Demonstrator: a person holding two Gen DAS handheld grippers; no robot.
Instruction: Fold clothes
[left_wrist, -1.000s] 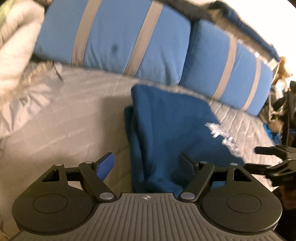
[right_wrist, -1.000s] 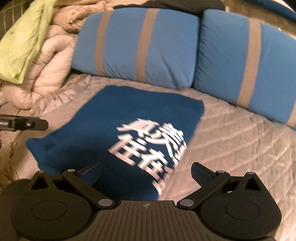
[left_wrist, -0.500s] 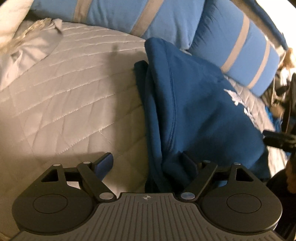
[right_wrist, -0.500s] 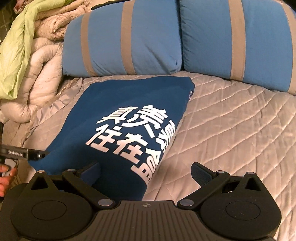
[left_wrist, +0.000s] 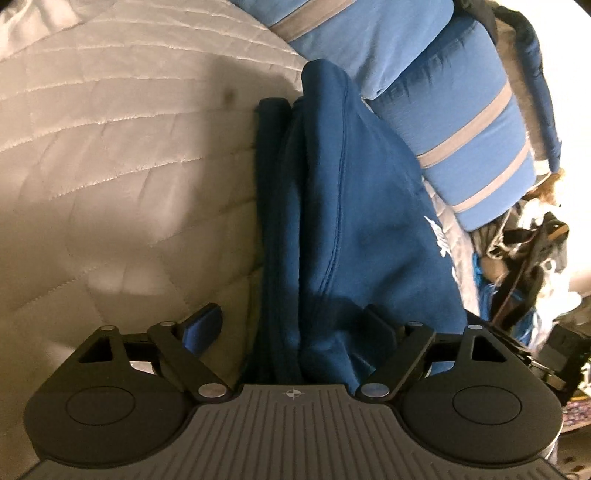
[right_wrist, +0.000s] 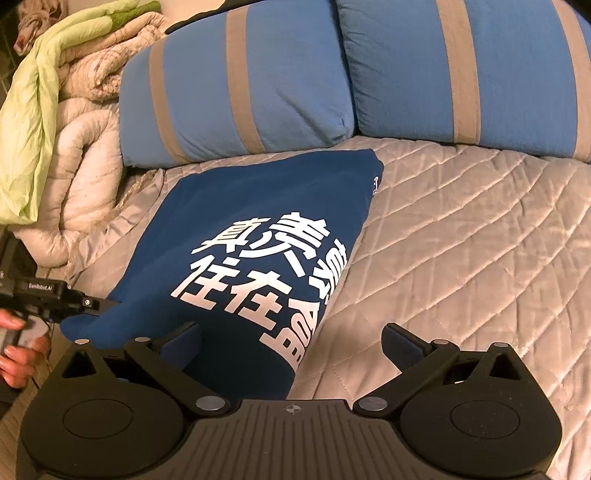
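Sweatshirt (left_wrist: 354, 206) is lying folded on the quilt (left_wrist: 122, 155), its long axis running away from us toward the pillows (right_wrist: 236, 85); we are straddling its near corners, left gripper (left_wrist: 295, 325) and right gripper (right_wrist: 291, 343) both gaping, gripping nothing.

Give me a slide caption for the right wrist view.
Open right claw over a folded blue shirt with white lettering, lying on a quilted bed before two striped pillows.
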